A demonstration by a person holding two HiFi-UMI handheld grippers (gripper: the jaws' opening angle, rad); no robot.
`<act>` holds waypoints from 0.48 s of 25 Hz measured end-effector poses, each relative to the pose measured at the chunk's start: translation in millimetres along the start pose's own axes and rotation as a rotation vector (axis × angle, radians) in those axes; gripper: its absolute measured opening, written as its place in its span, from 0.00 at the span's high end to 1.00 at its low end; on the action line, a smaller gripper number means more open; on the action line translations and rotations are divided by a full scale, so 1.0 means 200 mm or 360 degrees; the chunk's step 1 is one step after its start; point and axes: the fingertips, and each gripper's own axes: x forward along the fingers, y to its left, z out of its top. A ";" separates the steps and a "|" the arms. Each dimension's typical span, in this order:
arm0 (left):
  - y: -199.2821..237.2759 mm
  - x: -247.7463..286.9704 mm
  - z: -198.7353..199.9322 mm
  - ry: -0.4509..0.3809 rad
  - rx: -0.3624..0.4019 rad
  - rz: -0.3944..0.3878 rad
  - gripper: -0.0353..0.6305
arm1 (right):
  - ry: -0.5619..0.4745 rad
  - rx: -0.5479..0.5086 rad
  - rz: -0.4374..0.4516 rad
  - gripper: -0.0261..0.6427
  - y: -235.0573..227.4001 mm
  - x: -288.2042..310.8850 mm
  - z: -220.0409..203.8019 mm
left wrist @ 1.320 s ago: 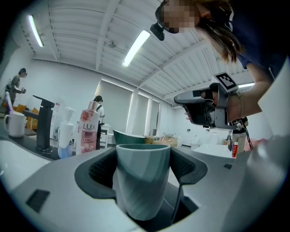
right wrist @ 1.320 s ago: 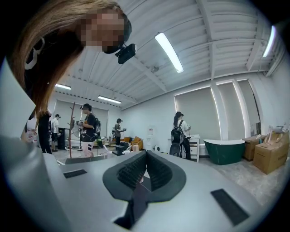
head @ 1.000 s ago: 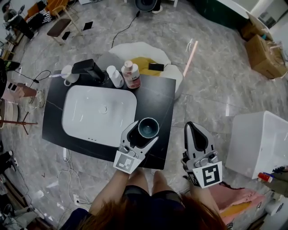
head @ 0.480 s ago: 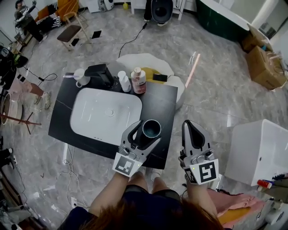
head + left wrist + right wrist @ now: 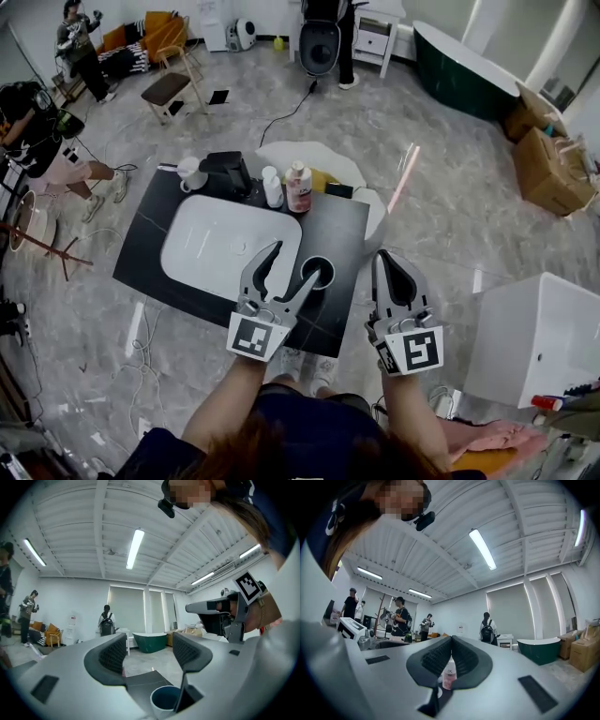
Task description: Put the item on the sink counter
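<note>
A dark cup (image 5: 319,272) with a teal inside stands upright on the black sink counter (image 5: 342,234), just right of the white basin (image 5: 211,244). My left gripper (image 5: 292,263) is open, its right fingertip close beside the cup and nothing between the jaws. In the left gripper view the cup (image 5: 165,701) sits low, partly behind the right jaw, and the left gripper (image 5: 150,651) stands wide apart above it. My right gripper (image 5: 386,260) hovers shut and empty off the counter's right edge. In the right gripper view the right gripper (image 5: 451,640) has its pads pressed together.
At the counter's back stand a white bottle (image 5: 272,187), a pink bottle (image 5: 299,187), a black faucet block (image 5: 228,173) and a white mug (image 5: 190,173). A white box (image 5: 534,328) sits on the floor at right, cardboard boxes (image 5: 544,150) beyond. People stand far left.
The cup was held raised in my left gripper; it now stands on the counter and the left jaws have opened and drawn back. The right gripper stays shut.
</note>
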 end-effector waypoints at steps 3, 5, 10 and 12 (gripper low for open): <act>0.03 -0.05 0.07 -0.0006 0.0005 0.0078 0.73 | -0.0011 -0.0006 0.0015 0.94 0.01 -0.03 0.03; 0.04 -0.08 0.11 0.0004 0.0019 0.0119 0.74 | 0.0026 -0.0025 -0.0005 0.94 0.00 -0.05 0.04; 0.09 -0.17 0.15 0.0157 0.0098 0.0216 0.87 | -0.0007 -0.0036 0.0004 0.94 0.02 -0.09 0.09; 0.11 -0.19 0.16 0.0171 0.0091 0.0230 0.89 | -0.0010 -0.0034 0.0008 0.94 0.03 -0.10 0.11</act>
